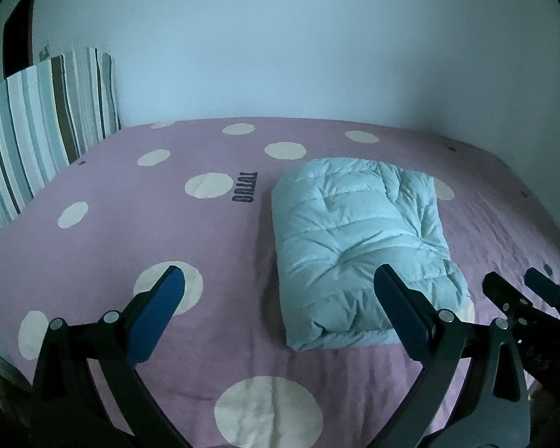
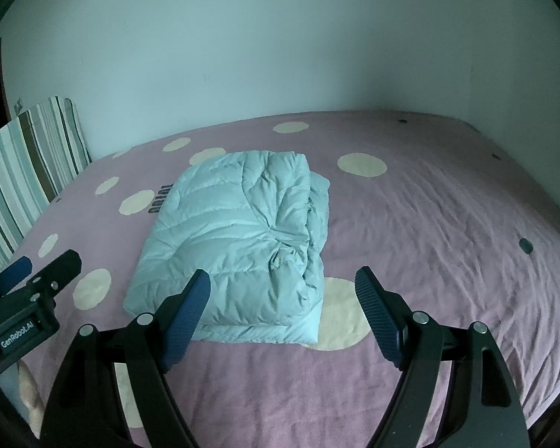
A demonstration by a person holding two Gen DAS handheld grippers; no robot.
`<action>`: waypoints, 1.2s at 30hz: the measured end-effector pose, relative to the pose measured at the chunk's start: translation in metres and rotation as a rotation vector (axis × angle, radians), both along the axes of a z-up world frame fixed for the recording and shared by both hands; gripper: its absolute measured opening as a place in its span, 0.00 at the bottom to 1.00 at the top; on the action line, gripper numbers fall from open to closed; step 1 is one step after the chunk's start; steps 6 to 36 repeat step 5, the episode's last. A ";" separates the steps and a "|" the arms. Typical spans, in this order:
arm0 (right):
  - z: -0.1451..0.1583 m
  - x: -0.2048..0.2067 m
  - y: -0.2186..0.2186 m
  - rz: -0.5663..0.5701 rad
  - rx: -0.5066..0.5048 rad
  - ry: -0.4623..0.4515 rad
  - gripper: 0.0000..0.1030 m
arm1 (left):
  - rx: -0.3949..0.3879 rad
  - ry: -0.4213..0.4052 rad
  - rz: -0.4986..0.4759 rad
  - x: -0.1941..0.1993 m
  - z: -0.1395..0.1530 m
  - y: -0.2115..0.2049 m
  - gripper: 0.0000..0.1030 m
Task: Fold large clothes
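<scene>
A light blue puffer jacket (image 1: 358,246) lies folded into a compact rectangle on the pink bed cover with cream dots (image 1: 168,224). It also shows in the right wrist view (image 2: 242,246). My left gripper (image 1: 280,280) is open and empty, held above the bed just in front of the jacket's near left corner. My right gripper (image 2: 282,283) is open and empty, in front of the jacket's near edge. The right gripper also shows at the right edge of the left wrist view (image 1: 522,291). The left gripper shows at the left of the right wrist view (image 2: 37,272).
A striped pillow (image 1: 37,130) leans against the wall at the bed's left end. A pale wall (image 1: 280,37) runs along the far side of the bed. The bed cover (image 2: 448,224) is wrinkled to the right of the jacket.
</scene>
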State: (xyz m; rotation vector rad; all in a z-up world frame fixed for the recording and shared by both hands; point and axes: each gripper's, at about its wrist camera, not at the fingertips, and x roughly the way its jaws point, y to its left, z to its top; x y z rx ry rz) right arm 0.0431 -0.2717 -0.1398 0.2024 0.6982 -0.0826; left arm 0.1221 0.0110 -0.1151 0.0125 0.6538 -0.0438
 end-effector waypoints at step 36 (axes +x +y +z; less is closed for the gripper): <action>-0.003 0.003 -0.010 -0.007 0.003 0.002 0.76 | 0.003 0.030 -0.011 0.011 -0.008 0.001 0.98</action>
